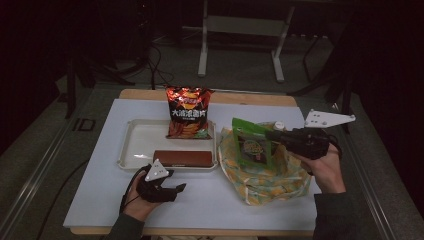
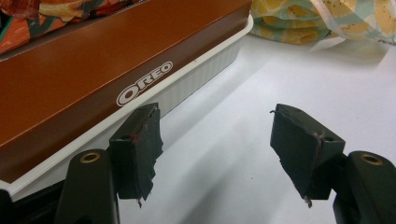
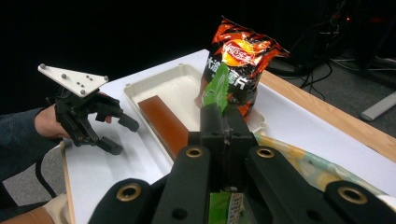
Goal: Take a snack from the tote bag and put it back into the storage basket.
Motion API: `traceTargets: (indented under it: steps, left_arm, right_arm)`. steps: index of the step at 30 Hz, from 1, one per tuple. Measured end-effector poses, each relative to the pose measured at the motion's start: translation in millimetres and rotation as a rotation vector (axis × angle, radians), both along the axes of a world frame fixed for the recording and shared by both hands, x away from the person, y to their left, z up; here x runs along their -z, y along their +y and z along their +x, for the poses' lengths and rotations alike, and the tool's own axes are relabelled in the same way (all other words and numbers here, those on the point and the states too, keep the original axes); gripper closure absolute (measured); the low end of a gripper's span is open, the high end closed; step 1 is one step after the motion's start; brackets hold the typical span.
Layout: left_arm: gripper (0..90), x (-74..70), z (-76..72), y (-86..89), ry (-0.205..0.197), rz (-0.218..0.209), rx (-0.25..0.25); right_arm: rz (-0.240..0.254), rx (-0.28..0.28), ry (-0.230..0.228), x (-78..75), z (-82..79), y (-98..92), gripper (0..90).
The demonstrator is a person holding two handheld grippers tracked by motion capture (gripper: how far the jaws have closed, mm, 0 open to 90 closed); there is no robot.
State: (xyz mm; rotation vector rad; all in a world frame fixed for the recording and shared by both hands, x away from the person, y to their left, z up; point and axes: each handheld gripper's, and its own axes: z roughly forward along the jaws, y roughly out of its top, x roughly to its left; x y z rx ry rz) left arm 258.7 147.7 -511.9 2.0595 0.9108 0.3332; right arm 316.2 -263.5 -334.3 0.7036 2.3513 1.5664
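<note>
Fingers of right gripper (image 1: pixel 274 135) pressed tight on top edge of green pouch (image 1: pixel 252 145); in right gripper view the jaws meet w/ the pouch (image 3: pixel 216 88) pinched between them, its green edge sticking up past the tips and more showing below. High view: pouch hangs upright just above yellow-patterned bag (image 1: pixel 265 180), which lies crumpled on table (image 1: pixel 100 195) right of tray (image 1: pixel 131 145). Can't tell if pouch bottom touches the bag.

Left gripper (image 1: pixel 172 190) fingers spread, nothing between them. Left gripper view: both pads (image 2: pixel 140 149) apart over bare white table top, the one on that view's left just beside tray wall (image 2: pixel 196 79). Gripper sits near front edge of table, just in front of tray, pointing toward the bag.

Tray is white, holds brown Oreo box (image 1: pixel 182 158) lying flat along its near side; label reads clearly in left gripper view (image 2: pixel 93 79). Chips bag (image 1: pixel 189 112), red/orange, stands upright at tray's far side. Right gripper view shows chips bag (image 3: pixel 243 65) behind the pouch, box (image 3: pixel 163 121) in tray, and left gripper (image 3: pixel 119 135) farther off, open, w/ grey plate on top.
</note>
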Motion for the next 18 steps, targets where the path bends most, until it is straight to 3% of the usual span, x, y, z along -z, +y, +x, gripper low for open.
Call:
traceTargets:
  steps: [18]
  left_arm:
    - [33.2, 0.1, 0.4, 0.2, 0.0, -0.001, 0.0]
  right_arm:
    - [0.008, -0.03, -0.018, -3.3, 5.3, 21.9, 90.0]
